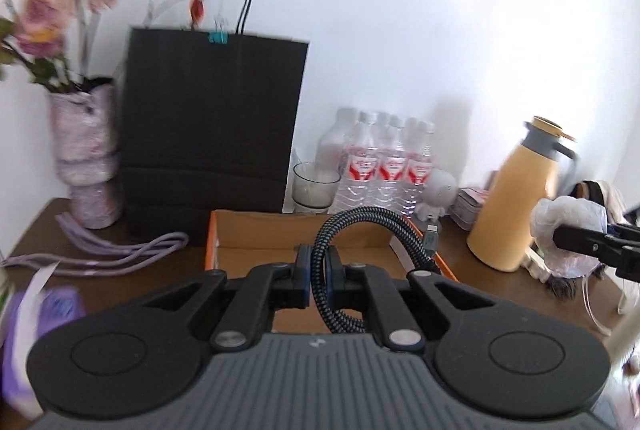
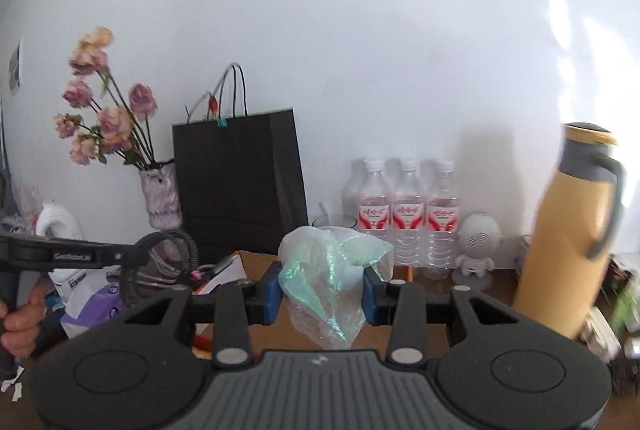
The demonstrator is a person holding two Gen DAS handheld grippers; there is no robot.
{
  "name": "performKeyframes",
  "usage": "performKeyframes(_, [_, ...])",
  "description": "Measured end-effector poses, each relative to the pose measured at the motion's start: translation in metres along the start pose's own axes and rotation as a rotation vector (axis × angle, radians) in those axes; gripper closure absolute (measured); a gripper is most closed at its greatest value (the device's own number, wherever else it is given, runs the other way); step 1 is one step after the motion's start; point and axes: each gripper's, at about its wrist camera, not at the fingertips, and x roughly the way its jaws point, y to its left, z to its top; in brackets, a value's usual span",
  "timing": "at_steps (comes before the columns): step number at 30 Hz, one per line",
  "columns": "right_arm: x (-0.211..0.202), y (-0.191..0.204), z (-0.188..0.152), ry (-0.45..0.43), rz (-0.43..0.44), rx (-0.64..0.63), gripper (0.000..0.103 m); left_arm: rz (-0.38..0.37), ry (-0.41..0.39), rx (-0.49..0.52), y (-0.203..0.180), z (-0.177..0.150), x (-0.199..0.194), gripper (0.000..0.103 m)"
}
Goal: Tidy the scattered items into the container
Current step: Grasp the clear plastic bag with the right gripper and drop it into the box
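Note:
My left gripper (image 1: 319, 270) is shut on a black-and-blue braided cable (image 1: 362, 220), which loops up and over the open cardboard box (image 1: 256, 230); its connector (image 1: 431, 238) hangs at the box's right side. In the right wrist view the same cable (image 2: 160, 250) dangles from the left gripper at the left. My right gripper (image 2: 320, 288) is shut on a crumpled iridescent plastic bag (image 2: 328, 278), held above the cardboard box (image 2: 260, 264). The left wrist view shows that bag (image 1: 568, 234) at the far right, between the right gripper's fingers (image 1: 592, 244).
A black paper bag (image 1: 212, 125), a vase of pink flowers (image 1: 86, 157), a glass (image 1: 314, 185), several water bottles (image 1: 388, 161), a small white figurine (image 1: 438, 191) and a yellow jug (image 1: 516, 197) line the wall. A lilac cable (image 1: 120, 254) lies left of the box. A hand (image 2: 18, 326) holds the left gripper.

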Motion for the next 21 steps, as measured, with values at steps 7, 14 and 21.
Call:
performKeyframes(7, [0.181, -0.019, 0.050, 0.378, -0.002, -0.050, 0.065, 0.075, 0.251, 0.014, 0.032, 0.024, 0.148, 0.096])
performKeyframes(14, [0.305, -0.032, -0.004, 0.648, -0.097, -0.070, 0.065, 0.128, 0.399, 0.026, 0.062, 0.001, 0.229, 0.095])
performKeyframes(21, [0.350, -0.042, -0.028, 0.727, -0.162, -0.047, 0.048, 0.139, 0.441, -0.048, 0.080, 0.007, 0.241, 0.084])
